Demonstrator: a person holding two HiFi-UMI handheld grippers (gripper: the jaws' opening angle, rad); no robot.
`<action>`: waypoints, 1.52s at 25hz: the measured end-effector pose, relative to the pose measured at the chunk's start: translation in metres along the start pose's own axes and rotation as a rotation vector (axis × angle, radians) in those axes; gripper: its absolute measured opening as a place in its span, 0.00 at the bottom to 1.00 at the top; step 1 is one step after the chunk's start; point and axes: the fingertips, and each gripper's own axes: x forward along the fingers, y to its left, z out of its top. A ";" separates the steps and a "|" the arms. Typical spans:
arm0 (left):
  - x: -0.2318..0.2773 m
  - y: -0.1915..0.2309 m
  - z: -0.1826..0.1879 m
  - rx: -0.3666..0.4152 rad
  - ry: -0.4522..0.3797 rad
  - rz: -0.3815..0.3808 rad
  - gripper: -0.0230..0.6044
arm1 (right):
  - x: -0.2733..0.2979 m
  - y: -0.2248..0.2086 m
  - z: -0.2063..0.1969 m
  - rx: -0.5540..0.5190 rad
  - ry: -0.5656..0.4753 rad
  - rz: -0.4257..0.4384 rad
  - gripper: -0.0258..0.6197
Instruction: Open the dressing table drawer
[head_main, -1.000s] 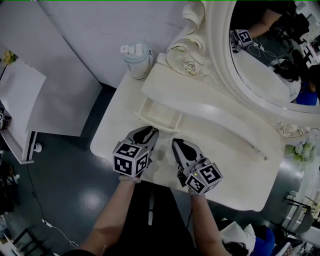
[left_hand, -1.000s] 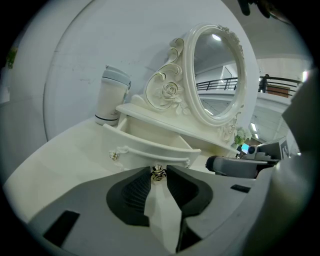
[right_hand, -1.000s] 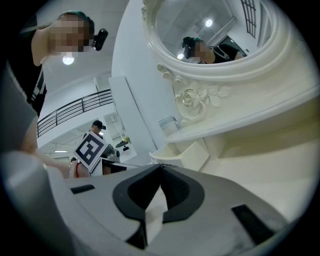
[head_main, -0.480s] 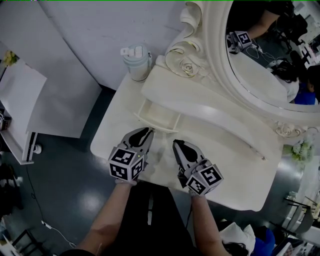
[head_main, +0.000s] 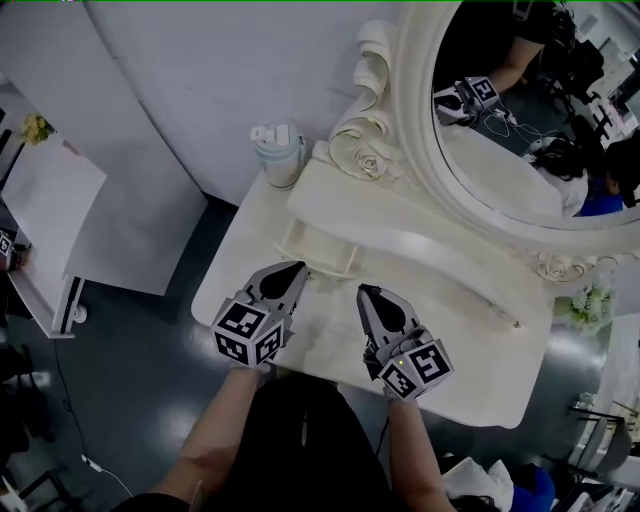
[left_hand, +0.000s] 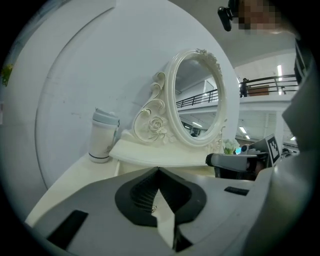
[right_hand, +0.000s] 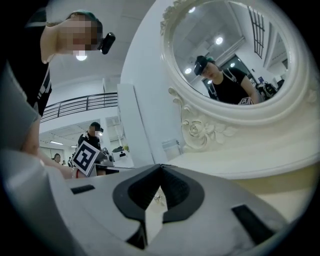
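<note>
**Both closed: left hand-held gripper (head_main: 298, 266) and right hand-held gripper (head_main: 362, 290) over the tabletop (head_main: 470, 385), drawer (head_main: 335, 270) out**

From my station, the white dressing table (head_main: 250, 230) fills the head view, its oval mirror (head_main: 520, 110) standing at the back. Under the raised shelf (head_main: 400, 225) the small drawer stands pulled out. Its inside looks as pale as the rest, and I cannot tell what lies in it.

The left hand-held gripper's (left_hand: 159, 170) jaws have just been closing and now meet at the tips with nothing between them. That tip sits just beside the drawer's front rim, and I cannot tell whether it touches. The right hand-held gripper's (right_hand: 160, 166) jaws are together too, with nothing held. A lidded cup (head_main: 280, 152) stands at the tabletop's back left corner, its contents hidden.

Only the head view gives me the drawer plainly. The left gripper view shows the cup (left_hand: 104, 136) beside the mirror (left_hand: 197, 97). The right gripper view shows a person reflected in the mirror (right_hand: 235, 50) and the left gripper's marker cube (right_hand: 86, 157).
</note>
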 end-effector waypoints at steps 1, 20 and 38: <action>-0.001 -0.002 0.006 0.008 -0.008 -0.010 0.04 | -0.002 0.002 0.006 -0.007 -0.009 -0.002 0.04; -0.032 -0.031 0.111 0.029 -0.190 -0.120 0.04 | -0.022 0.019 0.105 -0.102 -0.146 -0.057 0.04; -0.052 -0.052 0.151 0.041 -0.252 -0.198 0.04 | -0.033 0.043 0.137 -0.151 -0.203 -0.056 0.04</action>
